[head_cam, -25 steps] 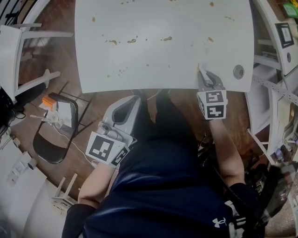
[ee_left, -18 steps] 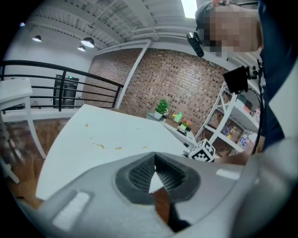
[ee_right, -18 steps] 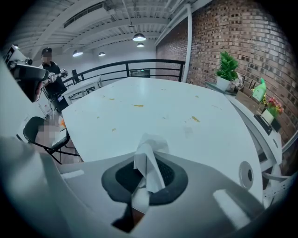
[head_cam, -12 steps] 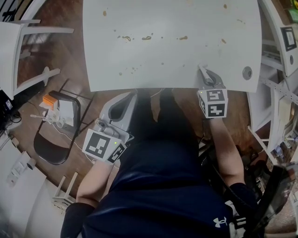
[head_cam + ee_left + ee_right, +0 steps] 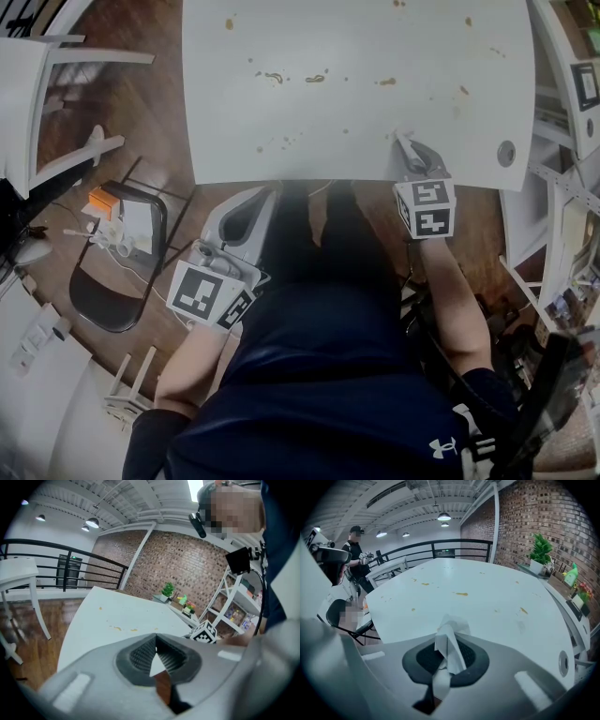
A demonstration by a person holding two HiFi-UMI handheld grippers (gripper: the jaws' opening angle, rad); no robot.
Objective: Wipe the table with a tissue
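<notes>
Right gripper sat at the near edge of the table, right side. Its jaws were clamped tight on the tissue. The tissue stuck up between the pads as a crumpled white fold, with a tail hanging down behind them. In head view it showed only as a small white tip just inside the table edge. Could not tell whether it touched the top. The right marker cube was behind the jaws, off the table, on the person's forearm side.

Left gripper was held low, off the table and below its near edge, over the wood floor, beside the person's dark shirt. Its jaws were closed with tips meeting. Only a small triangular gap showed between the ribbed pads, with nothing gripped.

The table was white. It had brown smears across the far part, small specks near the front edge left of the right gripper, and more spots toward the far right. A round grey grommet sat near the near right corner, just right of the right gripper.

A black chair stood on the floor left of the person, and white shelves stood to the right. The right gripper view showed a plant by a brick wall.
</notes>
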